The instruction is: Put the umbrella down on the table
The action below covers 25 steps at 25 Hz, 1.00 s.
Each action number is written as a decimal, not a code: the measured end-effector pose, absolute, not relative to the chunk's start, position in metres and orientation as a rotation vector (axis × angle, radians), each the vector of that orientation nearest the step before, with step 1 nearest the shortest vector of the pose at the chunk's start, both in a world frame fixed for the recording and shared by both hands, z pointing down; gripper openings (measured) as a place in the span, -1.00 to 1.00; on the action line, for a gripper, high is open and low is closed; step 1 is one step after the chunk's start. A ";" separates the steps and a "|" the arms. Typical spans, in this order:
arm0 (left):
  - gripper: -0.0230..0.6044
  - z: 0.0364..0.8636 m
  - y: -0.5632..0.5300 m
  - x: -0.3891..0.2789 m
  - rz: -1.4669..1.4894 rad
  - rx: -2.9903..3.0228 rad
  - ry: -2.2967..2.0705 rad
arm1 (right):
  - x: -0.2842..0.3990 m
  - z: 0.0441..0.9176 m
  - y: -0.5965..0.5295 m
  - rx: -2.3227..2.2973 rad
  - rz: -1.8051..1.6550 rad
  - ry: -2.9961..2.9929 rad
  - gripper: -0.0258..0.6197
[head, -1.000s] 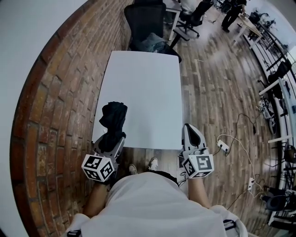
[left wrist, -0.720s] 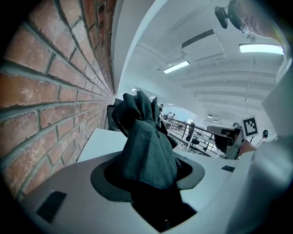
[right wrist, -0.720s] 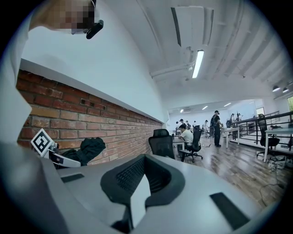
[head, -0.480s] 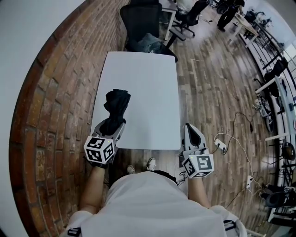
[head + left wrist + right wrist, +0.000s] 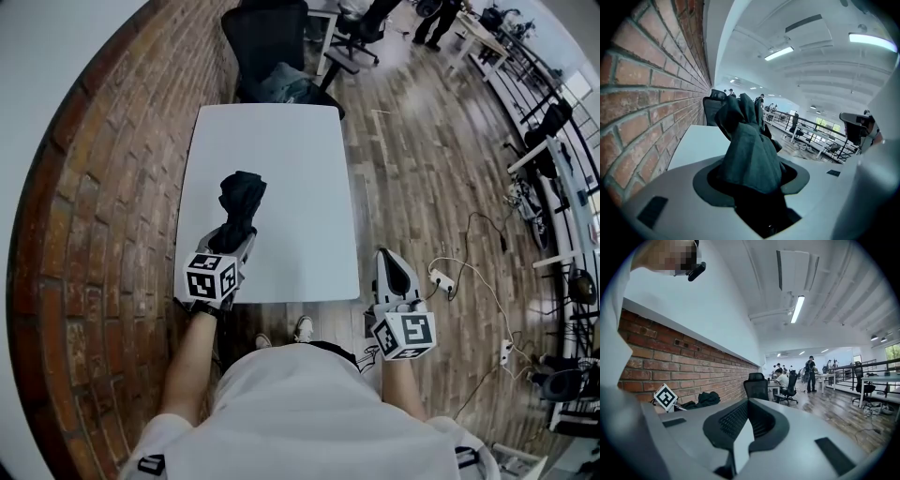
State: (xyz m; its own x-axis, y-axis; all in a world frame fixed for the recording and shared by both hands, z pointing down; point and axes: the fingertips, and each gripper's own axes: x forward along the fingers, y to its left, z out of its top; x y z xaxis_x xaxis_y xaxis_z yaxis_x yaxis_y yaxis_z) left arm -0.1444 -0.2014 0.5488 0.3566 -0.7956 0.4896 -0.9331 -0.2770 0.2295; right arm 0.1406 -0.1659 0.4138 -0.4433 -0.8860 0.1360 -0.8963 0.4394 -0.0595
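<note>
A folded black umbrella (image 5: 242,197) hangs over the left front part of the white table (image 5: 291,159), and whether it touches the top cannot be told. My left gripper (image 5: 234,246) is shut on its near end, with the dark fabric (image 5: 750,150) bunched between the jaws and rising away from the camera. My right gripper (image 5: 392,267) is off the table's front right corner, jaws together and nothing between them (image 5: 740,446). From the right gripper view the umbrella (image 5: 705,399) shows as a dark heap against the brick wall.
A brick wall (image 5: 103,187) runs close along the table's left side. A black office chair (image 5: 267,42) with a dark bundle on it stands at the far end. A power strip and cables (image 5: 441,278) lie on the wood floor at the right. People and desks are far off.
My left gripper has carried the umbrella forward from the table's front left edge to over the table top, and a little lower. The right gripper has stayed in place.
</note>
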 end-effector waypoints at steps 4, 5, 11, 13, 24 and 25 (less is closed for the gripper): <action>-0.16 0.571 -0.220 -0.143 0.432 2.127 -1.488 | 0.149 0.415 -0.166 1.649 0.190 -2.560 -0.86; -0.16 0.577 -0.224 -0.143 0.443 2.120 -1.484 | 0.151 0.415 -0.166 1.657 0.190 -2.553 -0.86; -0.17 0.604 -0.246 -0.141 0.507 2.092 -1.476 | 0.165 0.414 -0.168 1.692 0.183 -2.516 -0.86; -0.16 0.614 -0.252 -0.141 0.530 2.081 -1.480 | 0.168 0.414 -0.168 1.699 0.174 -2.503 -0.86; -0.17 0.664 -0.272 -0.148 0.638 2.000 -1.466 | 0.179 0.417 -0.169 1.728 0.179 -2.453 -0.86; -0.16 0.668 -0.272 -0.149 0.652 1.993 -1.465 | 0.181 0.417 -0.169 1.731 0.180 -2.448 -0.86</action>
State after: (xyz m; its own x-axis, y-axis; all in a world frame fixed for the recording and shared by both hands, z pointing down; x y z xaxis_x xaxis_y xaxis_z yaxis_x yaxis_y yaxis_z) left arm -0.1487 -0.2724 0.6676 0.2793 -0.6783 0.6796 -0.9590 -0.2329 0.1616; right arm 0.1808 -0.1688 0.4166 -0.3294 -0.9268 0.1804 -0.9432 0.3318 -0.0178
